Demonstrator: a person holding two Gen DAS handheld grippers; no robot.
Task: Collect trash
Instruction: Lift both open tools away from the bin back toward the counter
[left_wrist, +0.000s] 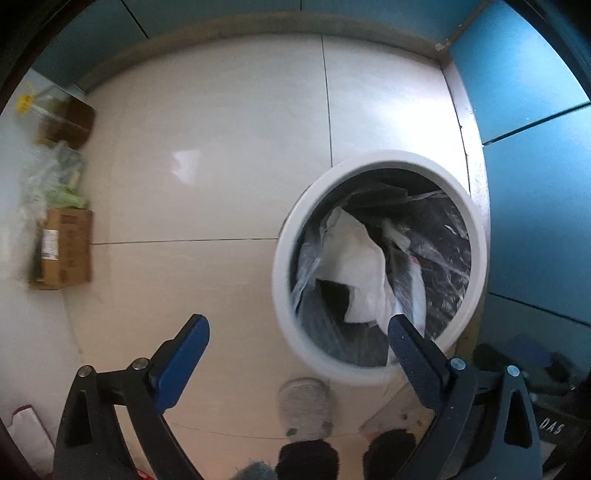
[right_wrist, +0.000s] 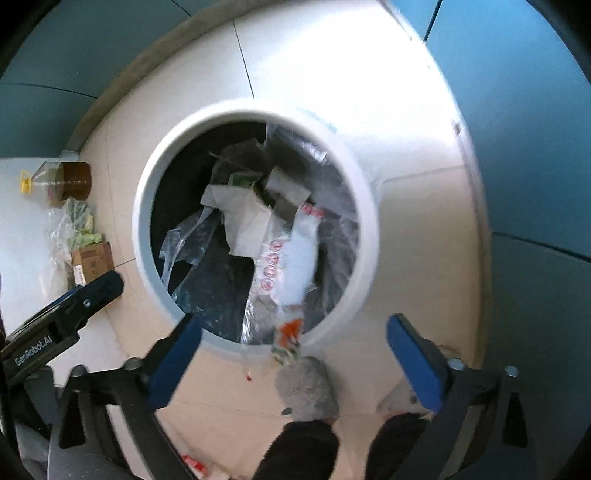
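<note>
Both tongs gaping and empty, left tongs (left_wrist: 299, 343), right tongs (right_wrist: 293, 338), wrapper (right_wrist: 295, 258) beyond in bin (right_wrist: 147, 206)

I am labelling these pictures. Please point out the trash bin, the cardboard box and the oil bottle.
trash bin (right_wrist: 147, 206): right wrist view, left part of its white rim.
cardboard box (left_wrist: 66, 251): left wrist view, its brown top face.
oil bottle (right_wrist: 70, 181): right wrist view, its dark body.

1. Left gripper (left_wrist: 299, 347): black frame, flat blue pads with a grainy texture, and shiny round bolt heads on the hinges.
2. Right gripper (right_wrist: 293, 345): same build, black arms and blue pads.
3. White "GenRobot.AI" lettering on one black body.
4. The person wears grey fuzzy slippers (left_wrist: 304, 408) and dark trousers (left_wrist: 306, 461).
</note>
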